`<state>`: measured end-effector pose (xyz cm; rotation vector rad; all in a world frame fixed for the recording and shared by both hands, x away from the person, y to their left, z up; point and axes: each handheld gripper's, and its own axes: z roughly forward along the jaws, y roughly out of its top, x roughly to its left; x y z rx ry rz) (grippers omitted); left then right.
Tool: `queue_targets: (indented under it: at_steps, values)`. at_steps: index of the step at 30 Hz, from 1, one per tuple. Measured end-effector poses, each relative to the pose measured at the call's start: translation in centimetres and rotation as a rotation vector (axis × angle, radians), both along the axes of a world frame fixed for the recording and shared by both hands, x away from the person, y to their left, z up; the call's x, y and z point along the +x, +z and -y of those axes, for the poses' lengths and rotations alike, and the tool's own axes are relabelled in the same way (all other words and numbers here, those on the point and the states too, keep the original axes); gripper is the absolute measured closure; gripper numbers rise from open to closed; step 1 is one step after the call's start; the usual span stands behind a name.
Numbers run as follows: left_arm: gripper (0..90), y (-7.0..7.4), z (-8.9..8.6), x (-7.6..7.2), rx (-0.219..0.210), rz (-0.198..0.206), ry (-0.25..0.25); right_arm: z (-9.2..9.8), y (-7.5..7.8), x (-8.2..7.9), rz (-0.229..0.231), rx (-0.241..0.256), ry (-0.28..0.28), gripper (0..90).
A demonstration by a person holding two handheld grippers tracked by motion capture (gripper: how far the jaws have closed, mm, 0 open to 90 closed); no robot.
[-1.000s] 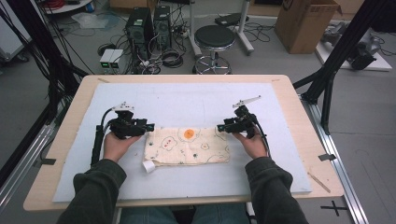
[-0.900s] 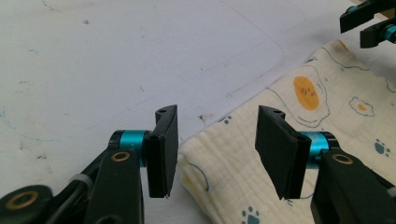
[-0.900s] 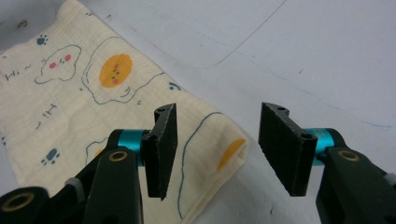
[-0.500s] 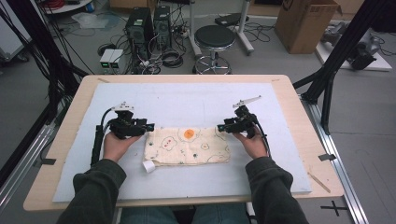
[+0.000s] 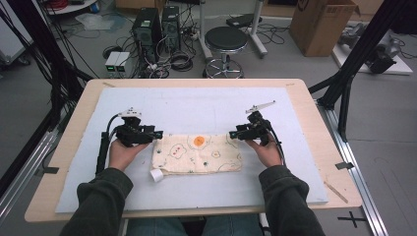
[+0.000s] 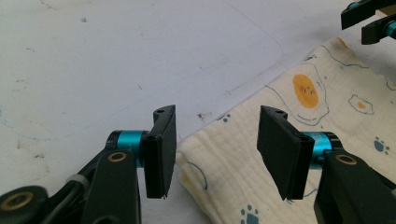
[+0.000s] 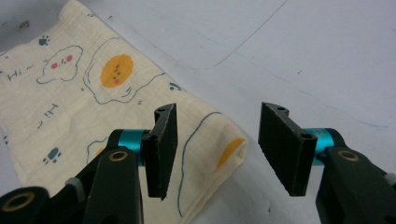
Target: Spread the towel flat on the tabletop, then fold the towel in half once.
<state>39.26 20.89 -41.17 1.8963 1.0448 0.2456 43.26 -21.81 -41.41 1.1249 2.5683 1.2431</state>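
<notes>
One folded cloth (image 5: 196,154); two tools, left (image 5: 156,133), right (image 5: 233,133), both agape.

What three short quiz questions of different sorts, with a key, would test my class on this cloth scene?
1. True or false: the left gripper is clamped on the cloth.
2. Which far corner of the cloth lies between the jaws of the right gripper? A: the person's left. B: the person's right.
3. Fill in: a small white ____ sticks out at the cloth's near left corner.

Key: 1 false, its jaws stand open. 2 B. 3 tag.
</notes>
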Motion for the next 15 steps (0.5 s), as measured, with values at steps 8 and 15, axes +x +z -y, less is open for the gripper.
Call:
queue_targets:
  at_steps: [8,15]
  values:
    - [47.5,-0.02,0.05,0.01,0.002,-0.002,-0.002,0.1,0.1,-0.05,-0.001,0.003,-0.001,46.8]
    - [47.4,-0.13,0.03,0.06,0.004,-0.006,-0.003,0.11,-0.01,0.02,-0.002,-0.001,0.0,46.9]
